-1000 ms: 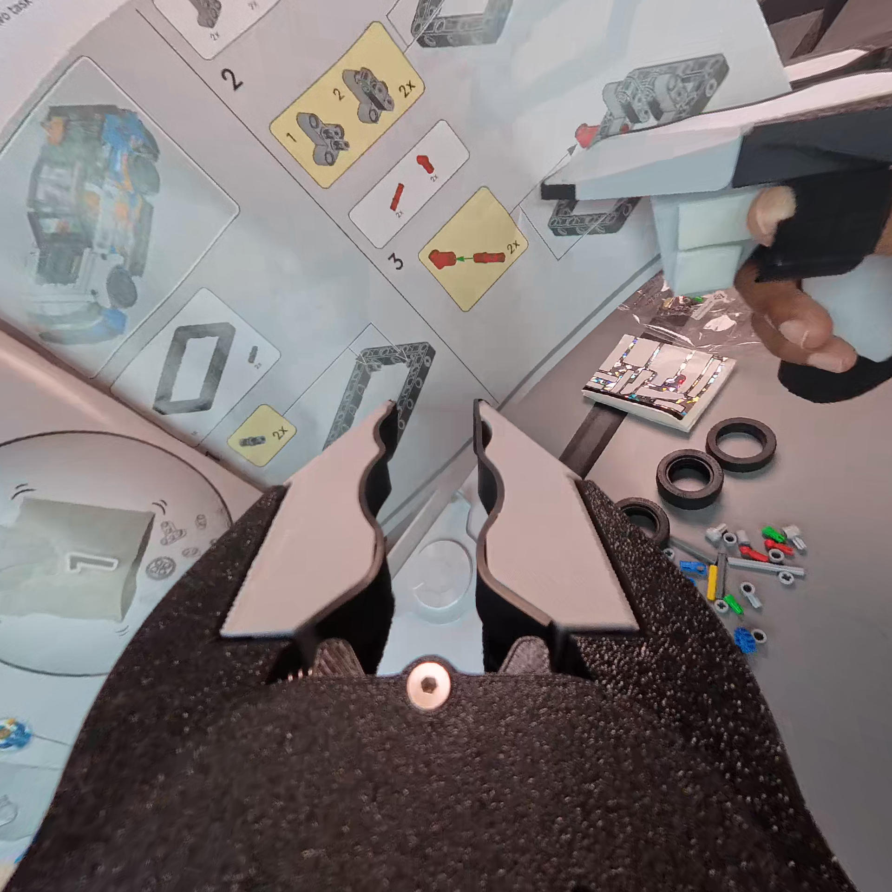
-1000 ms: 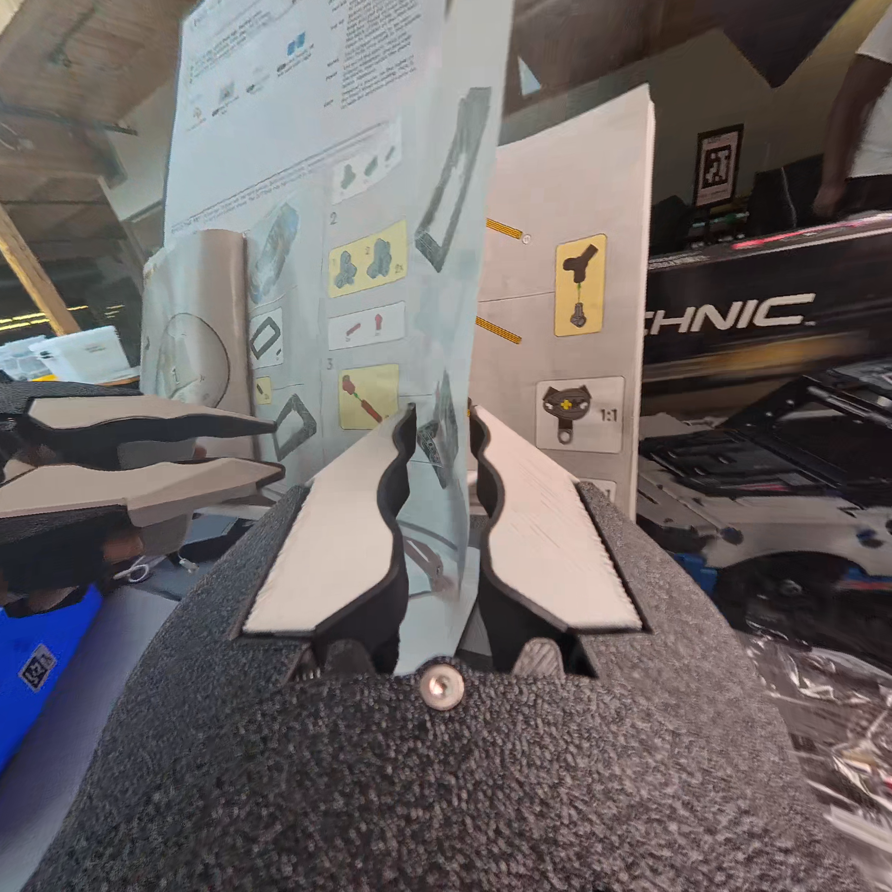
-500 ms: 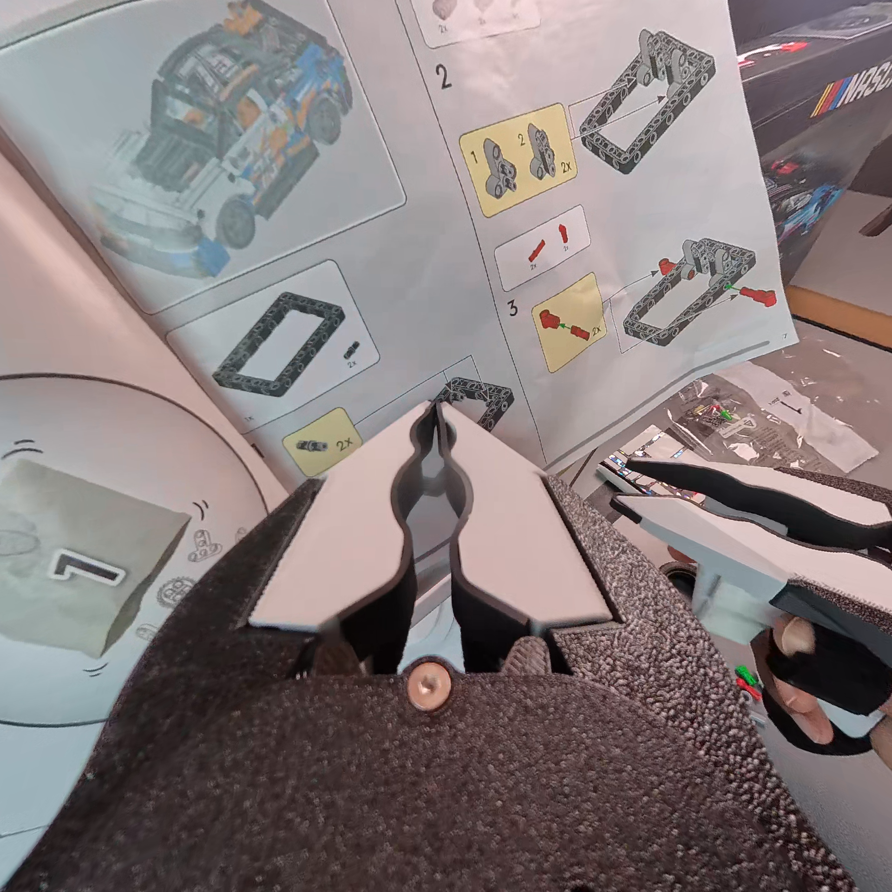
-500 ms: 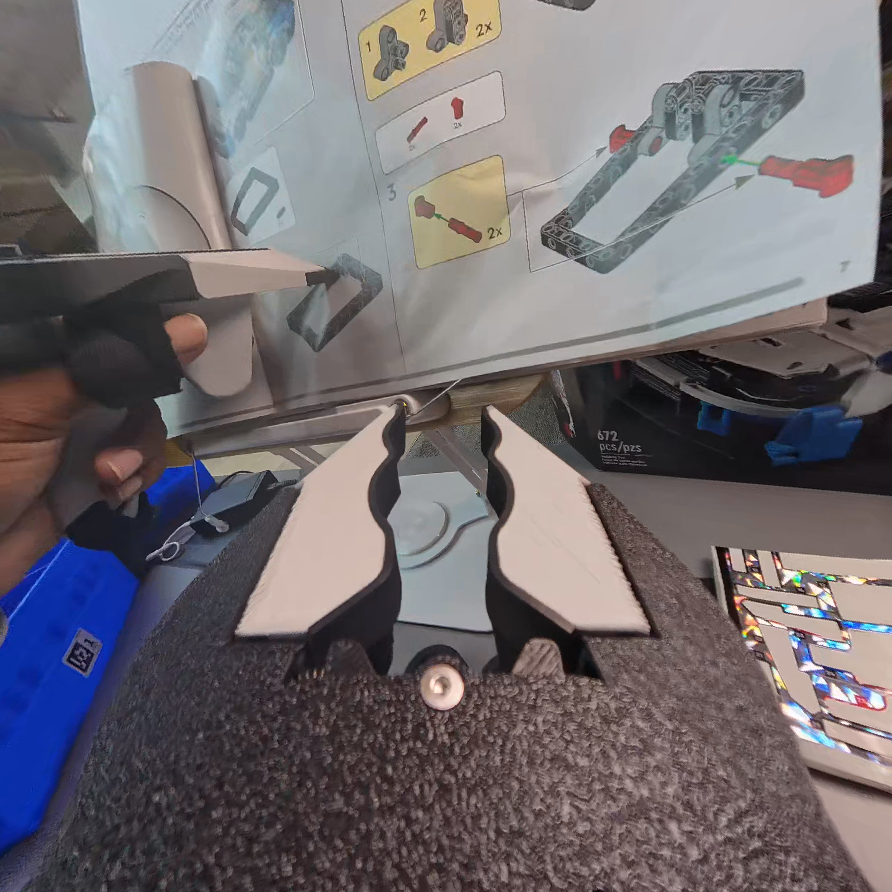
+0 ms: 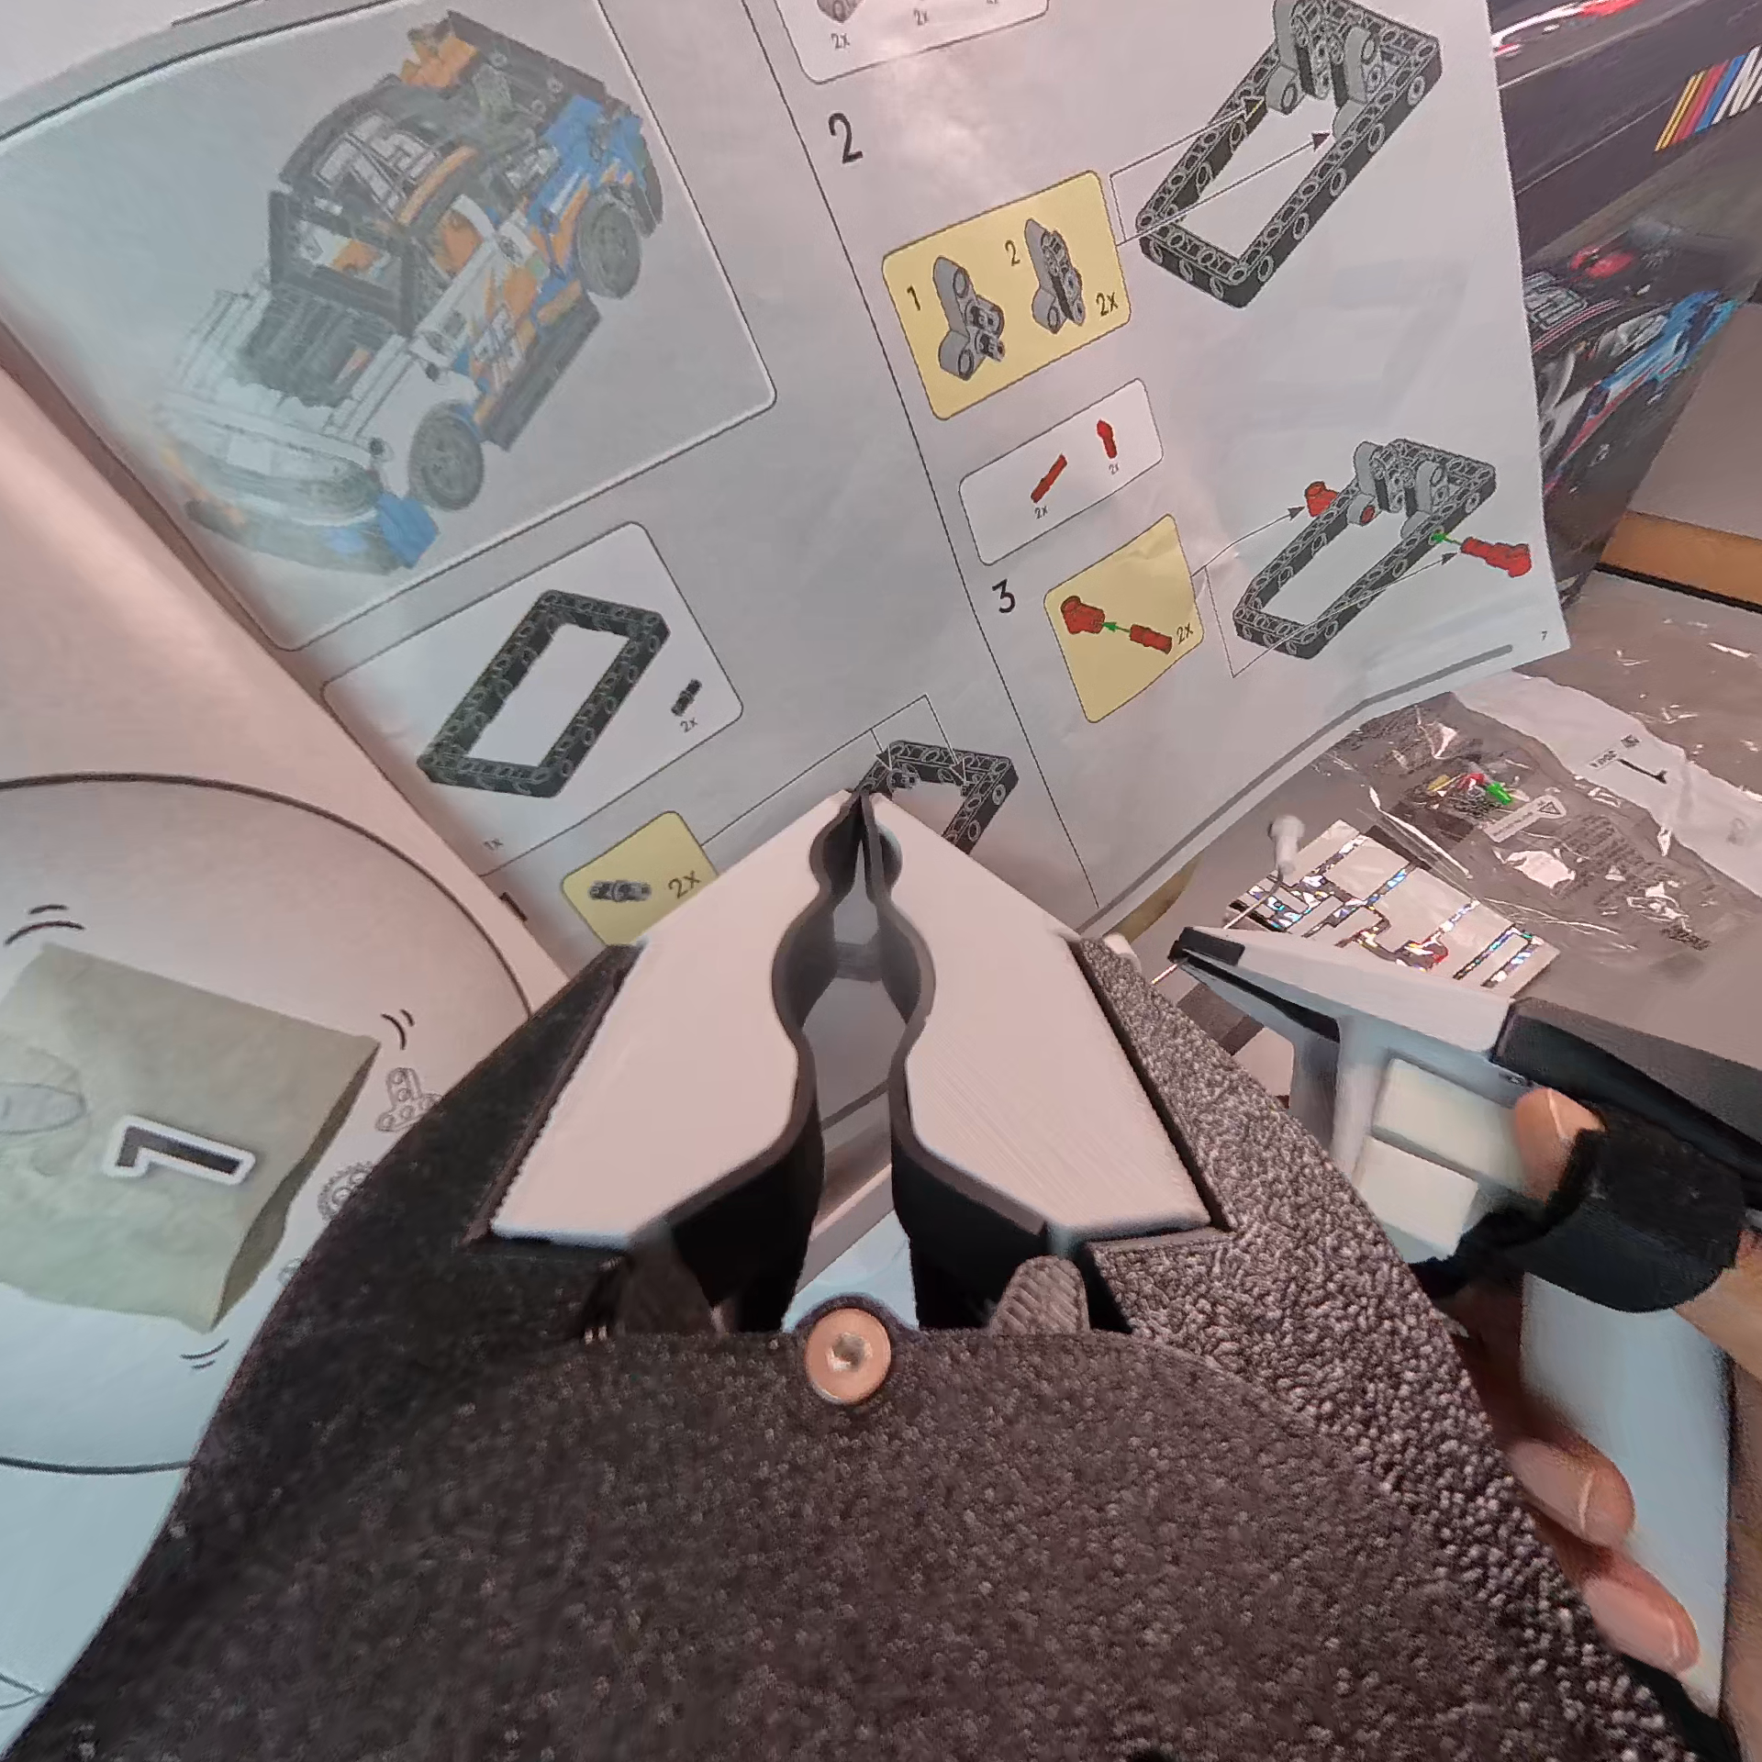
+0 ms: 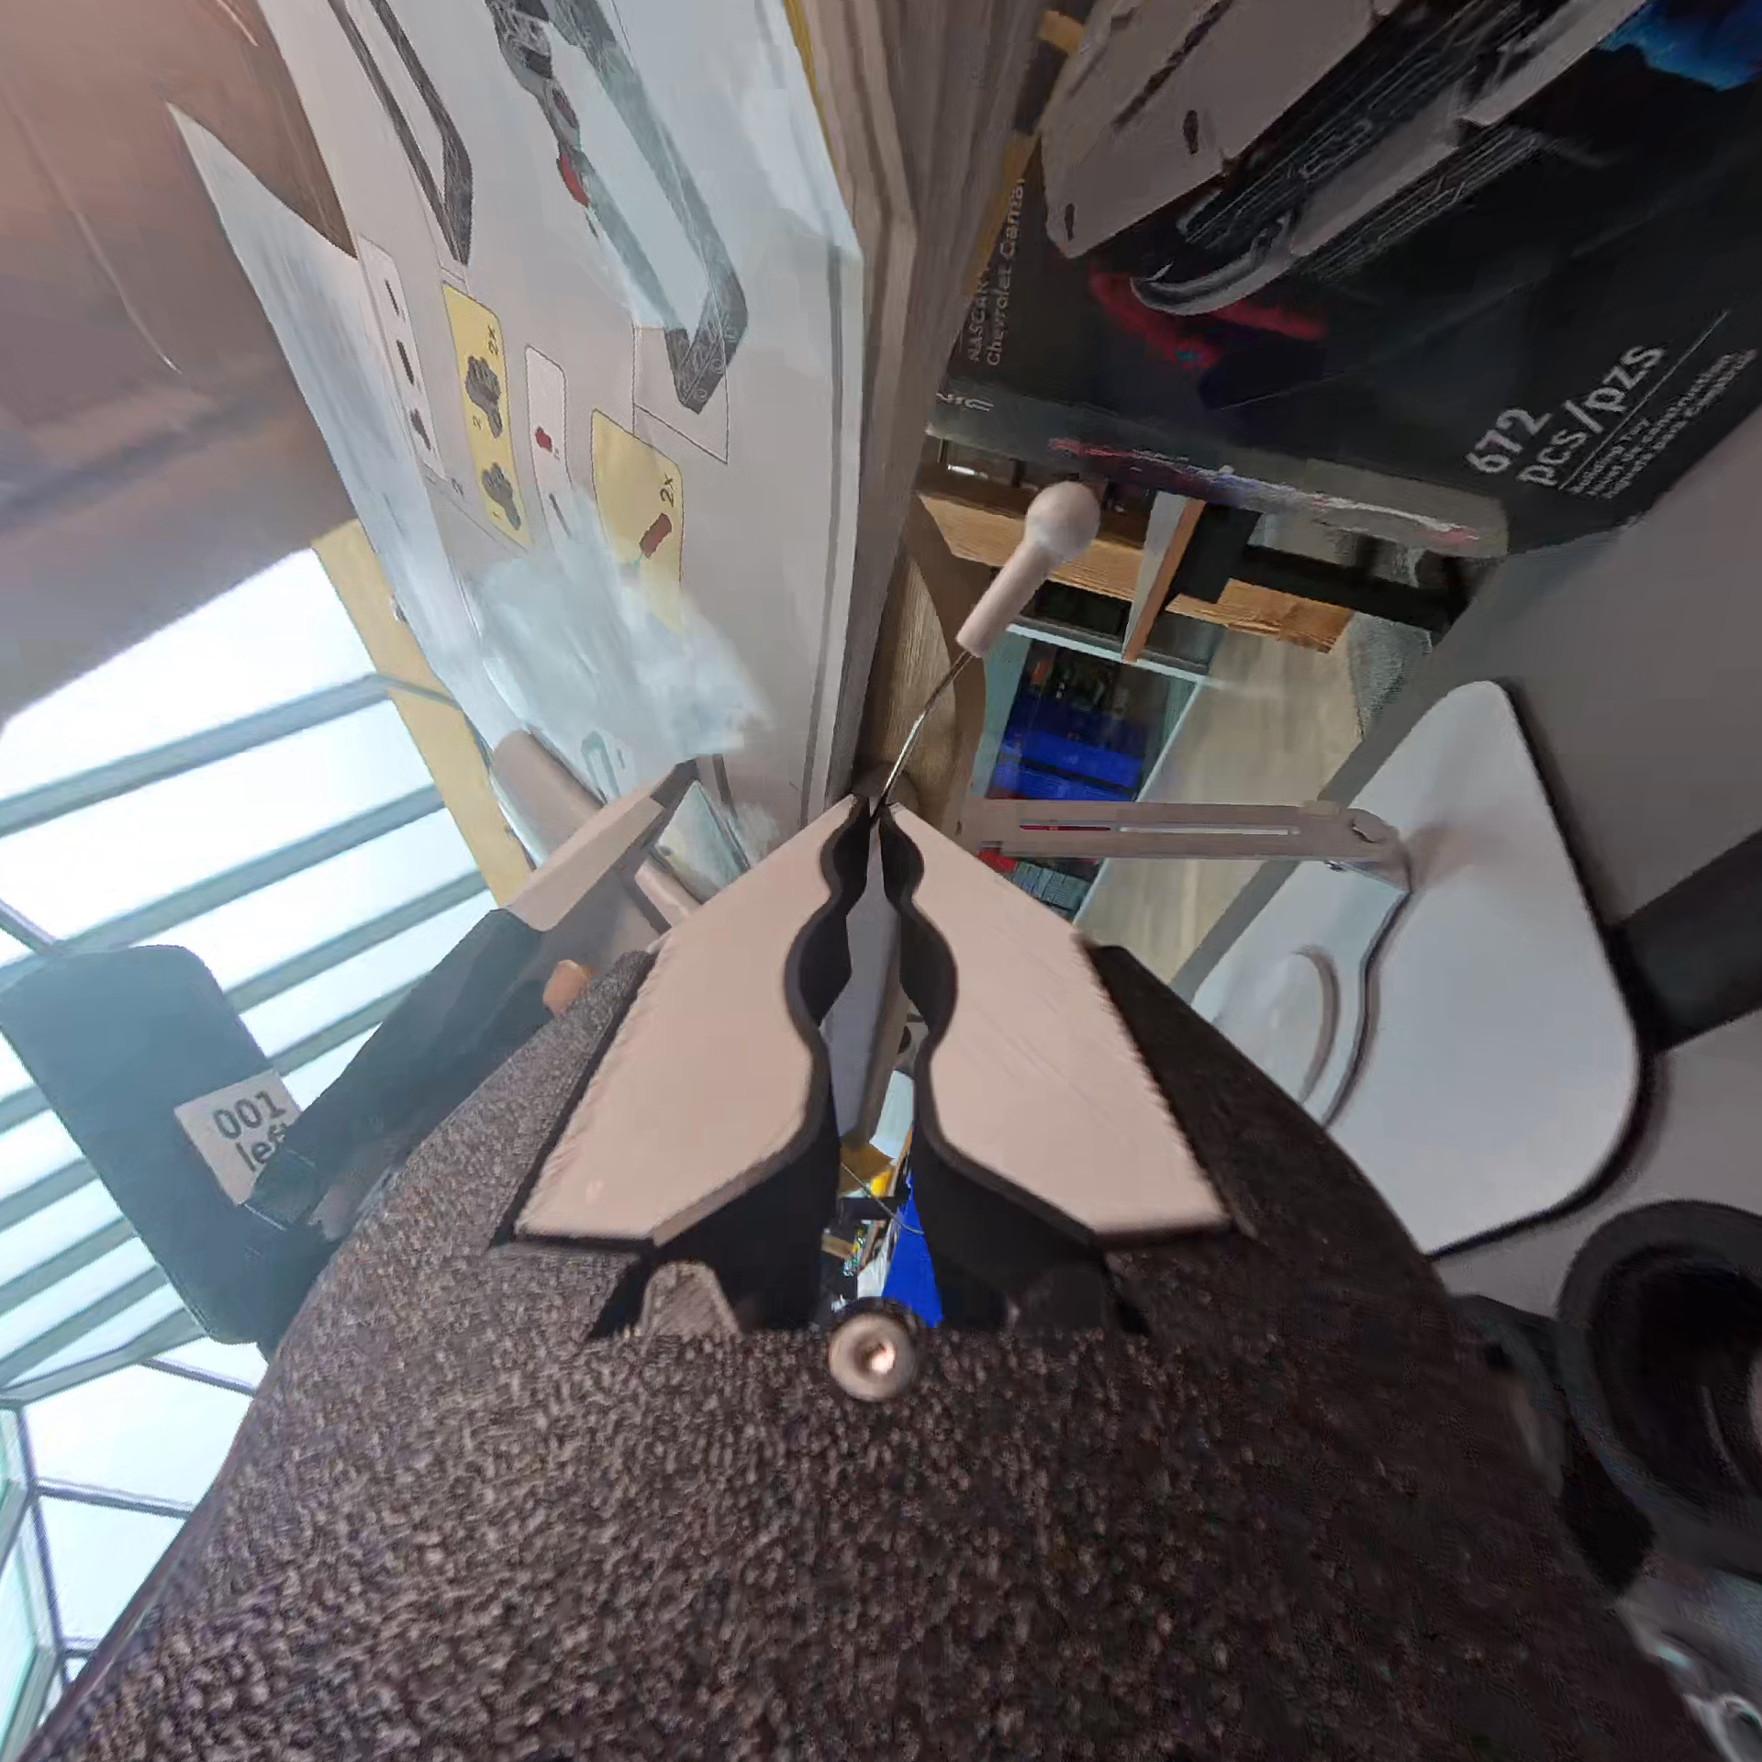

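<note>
1. Instruction booklet: open and held up off the table, pages thin, glossy and curling, printed with build diagrams. It rises up and away from the left gripper, whose fingertips meet at the lower edge of the page near the fold. The jaws are pressed together on that paper edge.

2. Right gripper: jaws closed tip to tip. A thin wire with a pale rounded knob rises from just at the tips. Whether the wire, or the edge of the page beside it, is pinched, I cannot tell. The booklet stands to the left of these tips, seen nearly edge-on.

3. Left gripper is the one that clearly bears the booklet. The right comes in from the side, lower down, its grey fingers visible in the left wrist view.

4. Around: holographic sticker sheet flat on the grey table; crinkled clear plastic bags behind it; dark printed box at the back; a black rubber tyre close beside the right gripper.
</note>
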`<state>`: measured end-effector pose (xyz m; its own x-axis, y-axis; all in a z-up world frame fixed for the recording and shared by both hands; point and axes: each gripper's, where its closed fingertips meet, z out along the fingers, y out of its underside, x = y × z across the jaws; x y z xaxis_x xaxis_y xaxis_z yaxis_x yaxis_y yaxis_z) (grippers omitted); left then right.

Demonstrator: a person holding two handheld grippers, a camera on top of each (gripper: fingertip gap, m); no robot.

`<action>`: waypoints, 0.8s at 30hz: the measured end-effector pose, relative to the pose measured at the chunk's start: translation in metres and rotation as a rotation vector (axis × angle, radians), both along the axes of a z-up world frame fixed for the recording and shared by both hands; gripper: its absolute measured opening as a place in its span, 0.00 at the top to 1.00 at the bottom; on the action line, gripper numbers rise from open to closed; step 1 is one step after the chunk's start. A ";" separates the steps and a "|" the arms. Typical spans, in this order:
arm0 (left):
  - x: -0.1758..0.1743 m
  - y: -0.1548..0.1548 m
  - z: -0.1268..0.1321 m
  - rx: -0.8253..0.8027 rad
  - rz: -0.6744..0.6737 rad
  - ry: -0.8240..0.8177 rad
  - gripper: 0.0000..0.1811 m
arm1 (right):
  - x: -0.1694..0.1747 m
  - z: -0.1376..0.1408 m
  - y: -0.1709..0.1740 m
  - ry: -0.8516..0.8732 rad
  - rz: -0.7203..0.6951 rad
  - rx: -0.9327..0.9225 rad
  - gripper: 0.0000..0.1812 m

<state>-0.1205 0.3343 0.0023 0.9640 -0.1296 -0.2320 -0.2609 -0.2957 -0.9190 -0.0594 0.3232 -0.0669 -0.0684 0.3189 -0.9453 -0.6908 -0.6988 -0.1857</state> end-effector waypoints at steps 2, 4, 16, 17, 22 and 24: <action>0.000 0.001 -0.001 0.009 0.017 0.008 1.00 | 0.002 0.001 -0.004 0.033 -0.076 -0.015 0.99; -0.001 0.002 -0.001 0.013 0.030 0.012 1.00 | 0.004 0.004 -0.005 -0.067 -0.172 0.030 1.00; 0.000 0.001 -0.002 0.006 -0.007 -0.017 1.00 | -0.032 0.037 -0.006 -1.260 -0.356 1.124 1.00; 0.000 0.001 -0.002 -0.004 -0.030 -0.033 1.00 | -0.032 0.036 -0.005 -1.368 -0.357 1.263 1.00; -0.008 -0.020 0.000 -0.079 -0.132 -0.074 0.92 | -0.029 0.033 -0.007 -1.484 -0.136 1.507 1.00; -0.030 -0.036 0.006 -0.033 -0.082 -0.021 0.92 | -0.030 0.033 -0.008 -1.574 -0.139 1.621 1.00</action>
